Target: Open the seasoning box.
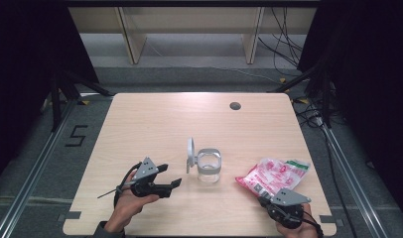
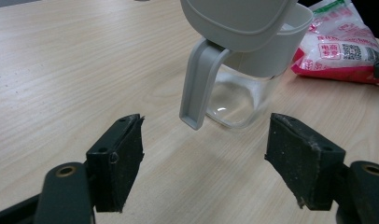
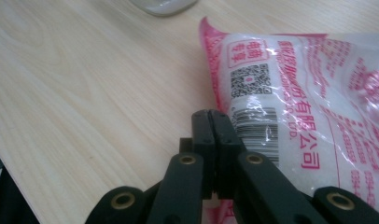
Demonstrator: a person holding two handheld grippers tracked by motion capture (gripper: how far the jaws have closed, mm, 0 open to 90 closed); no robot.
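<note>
- The clear glass jar with a grey flip lid (image 1: pixel 208 166) stands mid-table, lid open and upright.
- The left gripper (image 1: pixel 170 176) hangs just left of it, jaws wide and empty; it should close on the jar's body to steady it.
- The right gripper (image 3: pixel 214 122), jaws pressed together, seems to pinch the near edge of the red-and-white plastic bag of white grains (image 1: pixel 274 177), which lies right of the jar; lift slowly, mouth up.

Hand-held gripper (image 3: pixel 214 122) jaws pressed together; tips at pink-printed bag (image 3: pixel 313 98) edge
</note>
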